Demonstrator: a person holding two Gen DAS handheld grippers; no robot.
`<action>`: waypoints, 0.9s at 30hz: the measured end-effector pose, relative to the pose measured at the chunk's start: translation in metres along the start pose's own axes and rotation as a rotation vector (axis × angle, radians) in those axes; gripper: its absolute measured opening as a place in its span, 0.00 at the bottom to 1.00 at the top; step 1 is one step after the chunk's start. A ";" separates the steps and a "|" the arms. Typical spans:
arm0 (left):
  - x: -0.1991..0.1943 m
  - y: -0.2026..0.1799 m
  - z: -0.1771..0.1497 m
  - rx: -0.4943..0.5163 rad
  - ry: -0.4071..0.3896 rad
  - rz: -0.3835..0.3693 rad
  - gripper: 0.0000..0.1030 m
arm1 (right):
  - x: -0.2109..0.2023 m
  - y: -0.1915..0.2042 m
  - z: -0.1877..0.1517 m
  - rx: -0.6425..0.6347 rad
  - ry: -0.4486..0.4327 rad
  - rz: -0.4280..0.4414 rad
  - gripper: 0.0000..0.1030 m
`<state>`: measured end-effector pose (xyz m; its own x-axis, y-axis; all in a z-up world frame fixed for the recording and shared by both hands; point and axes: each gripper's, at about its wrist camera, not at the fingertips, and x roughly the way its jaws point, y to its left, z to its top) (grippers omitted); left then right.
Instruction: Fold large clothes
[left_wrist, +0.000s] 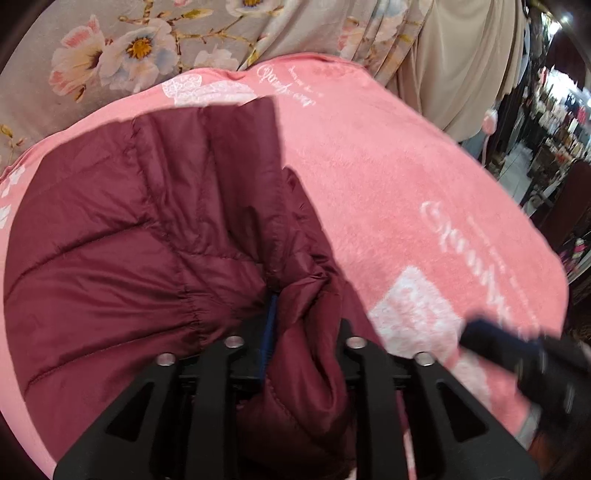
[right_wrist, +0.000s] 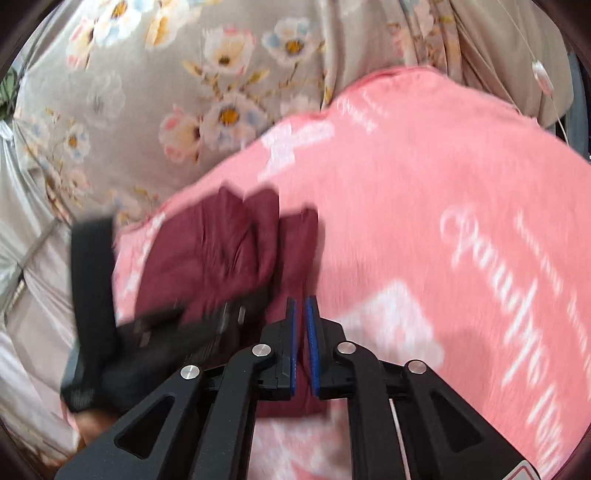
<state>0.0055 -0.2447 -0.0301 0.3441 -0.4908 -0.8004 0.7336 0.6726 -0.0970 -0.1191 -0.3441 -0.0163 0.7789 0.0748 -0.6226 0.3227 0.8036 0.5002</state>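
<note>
A bunched fold of the maroon puffer jacket (left_wrist: 155, 240) filled the left gripper (left_wrist: 295, 332), clamped between its fingers. The jacket lay on the pink blanket (left_wrist: 406, 192), its bulk running ahead and left of that grip. The right gripper (right_wrist: 300, 314) hung just beside the jacket's near right edge, fingers nearly together with nothing clearly pinched; the left was nearer.
</note>
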 end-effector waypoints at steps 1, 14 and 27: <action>-0.011 0.002 0.002 -0.019 -0.012 -0.027 0.34 | 0.001 0.003 0.013 0.005 -0.004 0.008 0.19; -0.132 0.100 0.018 -0.312 -0.264 0.064 0.62 | 0.100 0.038 0.120 0.010 0.163 0.174 0.43; -0.123 0.143 0.015 -0.416 -0.236 0.119 0.62 | 0.104 -0.001 0.145 0.069 0.137 0.214 0.03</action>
<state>0.0765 -0.0969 0.0629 0.5700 -0.4766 -0.6693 0.4016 0.8723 -0.2790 0.0395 -0.4230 0.0058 0.7549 0.3217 -0.5716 0.1982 0.7189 0.6663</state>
